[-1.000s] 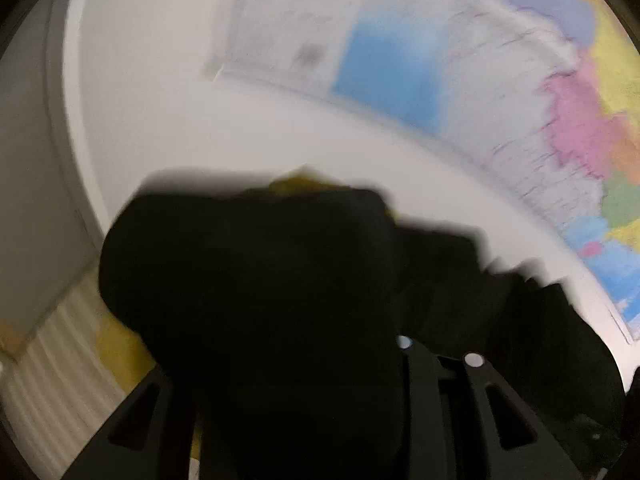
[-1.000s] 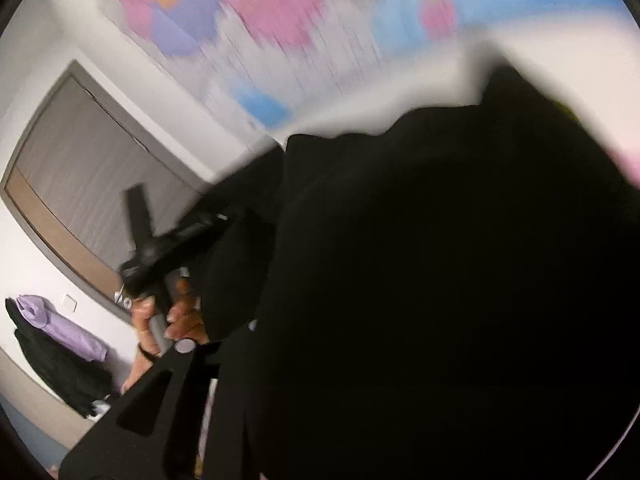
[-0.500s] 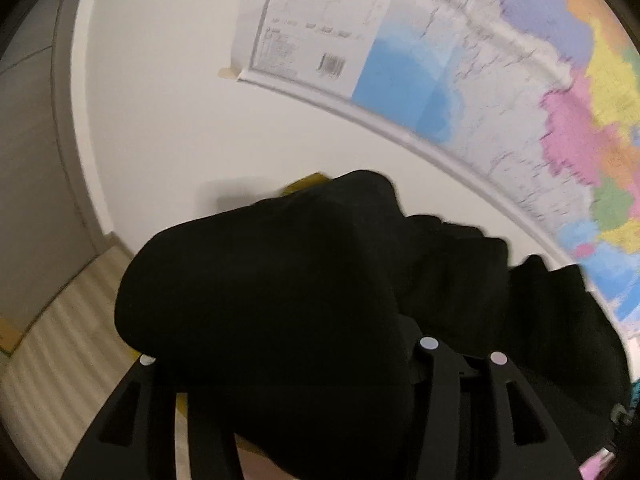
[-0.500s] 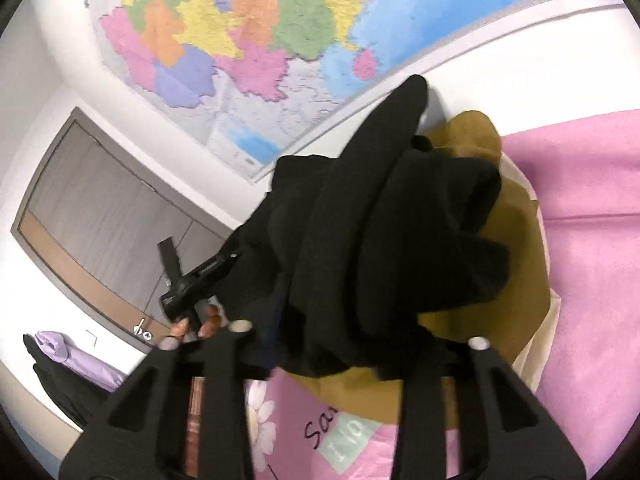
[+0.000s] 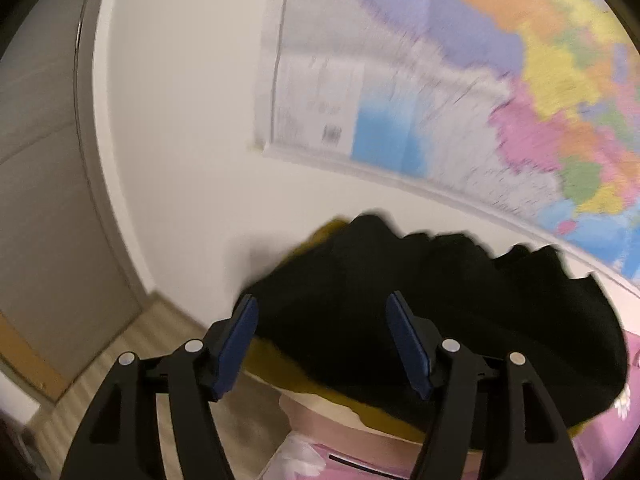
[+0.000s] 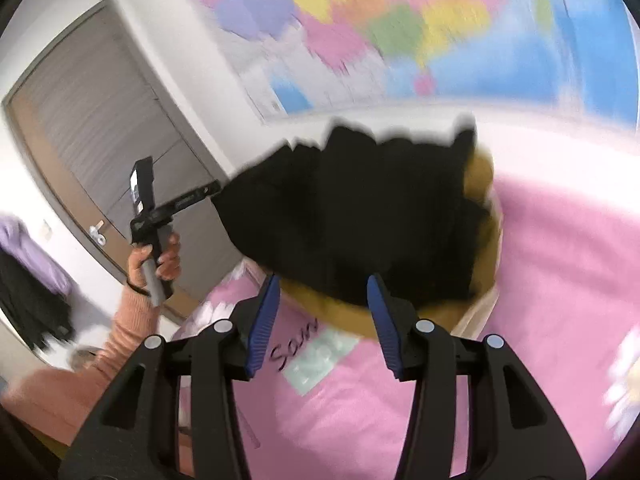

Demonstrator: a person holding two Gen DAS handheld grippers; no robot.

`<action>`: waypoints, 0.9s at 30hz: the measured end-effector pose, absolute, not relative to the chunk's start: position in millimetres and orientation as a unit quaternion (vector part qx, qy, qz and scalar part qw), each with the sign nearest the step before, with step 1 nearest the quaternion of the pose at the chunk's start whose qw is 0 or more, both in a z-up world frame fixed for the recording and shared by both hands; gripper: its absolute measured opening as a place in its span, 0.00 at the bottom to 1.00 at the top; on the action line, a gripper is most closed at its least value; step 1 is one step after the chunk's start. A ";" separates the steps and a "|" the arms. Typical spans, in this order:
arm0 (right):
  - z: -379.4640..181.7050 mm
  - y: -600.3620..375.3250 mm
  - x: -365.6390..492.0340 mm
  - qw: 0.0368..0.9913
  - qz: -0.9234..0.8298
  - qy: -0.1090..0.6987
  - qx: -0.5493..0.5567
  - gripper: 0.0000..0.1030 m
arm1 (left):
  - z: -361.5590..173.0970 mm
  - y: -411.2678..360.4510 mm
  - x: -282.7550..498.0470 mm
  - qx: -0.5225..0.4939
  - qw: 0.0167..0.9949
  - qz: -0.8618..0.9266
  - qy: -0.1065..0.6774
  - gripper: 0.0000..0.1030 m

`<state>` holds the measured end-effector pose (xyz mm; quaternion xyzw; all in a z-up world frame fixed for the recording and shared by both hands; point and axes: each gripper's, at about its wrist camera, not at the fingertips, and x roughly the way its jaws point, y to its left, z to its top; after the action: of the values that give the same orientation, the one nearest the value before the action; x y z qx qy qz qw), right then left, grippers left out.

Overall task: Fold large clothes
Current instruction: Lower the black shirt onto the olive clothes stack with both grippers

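Blue pads line both pairs of jaws, and nothing sits between them now. The left gripper (image 5: 322, 338) and the right gripper (image 6: 322, 320) are both opening, each with a clear gap. Half a second ago black cloth filled both gaps; now the cloth lies beyond the fingertips, so both have just let go and drawn back from it.

Just past the jaws, the black garment (image 6: 360, 216) rests in a rumpled, thick bundle on top of a mustard garment (image 6: 482, 172), which in turn lies on a cream piece (image 5: 320, 410) at the edge of the bed (image 6: 560, 260) with its pink cover. Relative to the black garment, the mustard one shows beneath it and at its right side in the right wrist view, and as a rim along its near edge in the left wrist view. The bundle's outline is blurred, so how neat the fold is cannot be told.

To the left of the black garment in the right wrist view, a hand (image 6: 156, 256) in a peach sleeve holds the left gripper up beside it, clear of the cloth. Behind the garment stands the white wall with a coloured map (image 5: 460, 92), and further left a grey door (image 6: 100, 140).

I judge that this garment has been set down on the stack, so its fold looks finished or close to it.
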<state>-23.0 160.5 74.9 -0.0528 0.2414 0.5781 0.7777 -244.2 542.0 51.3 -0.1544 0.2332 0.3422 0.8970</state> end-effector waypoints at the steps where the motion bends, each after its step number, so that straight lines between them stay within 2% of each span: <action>1: 82.3 165.4 -20.3 0.783 0.577 0.227 -0.051 0.49 | 58.8 535.1 -244.9 -0.150 0.905 0.329 0.224 0.67; 6: 84.1 219.9 6.9 0.819 0.526 0.207 -0.097 0.52 | 65.0 501.3 -202.0 -0.107 0.930 0.259 0.239 0.67; 8: 79.4 247.2 11.6 0.834 0.496 0.213 -0.113 0.54 | 52.9 497.1 -169.7 -0.108 0.927 0.238 0.270 0.67; 9: 72.8 260.7 17.6 0.834 0.490 0.223 -0.123 0.59 | 47.7 495.1 -160.6 -0.111 0.924 0.234 0.282 0.66; 12: 56.6 284.7 30.0 0.833 0.481 0.231 -0.143 0.63 | 22.7 499.8 -132.1 -0.120 0.909 0.235 0.323 0.61; 13: 53.3 287.8 34.0 0.834 0.481 0.228 -0.146 0.57 | 12.7 504.0 -121.5 -0.125 0.902 0.238 0.339 0.58; 14: 51.7 288.2 37.1 0.833 0.485 0.228 -0.139 0.47 | 4.8 509.2 -113.3 -0.132 0.894 0.244 0.351 0.54; 15: 50.9 286.4 42.2 0.824 0.500 0.236 -0.123 0.27 | 0.4 512.6 -110.9 -0.139 0.890 0.245 0.357 0.52; 16: 51.8 286.0 44.4 0.816 0.513 0.240 -0.112 0.05 | -1.1 517.6 -107.4 -0.148 0.889 0.247 0.355 0.46; 18: 59.8 281.1 42.8 0.820 0.514 0.232 -0.097 0.05 | 2.9 524.8 -102.4 -0.155 0.889 0.253 0.349 0.36; 19: 66.2 275.3 41.6 0.825 0.514 0.222 -0.081 0.04 | 7.2 528.8 -100.2 -0.158 0.889 0.256 0.346 0.24; 21: 76.3 262.7 44.2 0.831 0.516 0.203 -0.029 0.03 | 14.8 537.4 -97.9 -0.176 0.890 0.251 0.337 0.20; 22: 75.9 257.2 48.8 0.834 0.513 0.205 -0.005 0.02 | 16.6 540.9 -97.2 -0.184 0.890 0.251 0.333 0.22; 24: 59.2 264.1 59.6 0.827 0.504 0.247 -0.014 0.04 | 13.2 544.3 -93.3 -0.187 0.888 0.253 0.337 0.22; 27: 41.9 265.7 64.4 0.824 0.498 0.267 -0.036 0.14 | 3.5 542.5 -93.9 -0.184 0.890 0.254 0.332 0.22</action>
<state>64.4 265.7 41.9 -0.0363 0.2668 0.4982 0.8242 -93.9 542.5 3.5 -0.1840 0.3319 0.2543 0.8896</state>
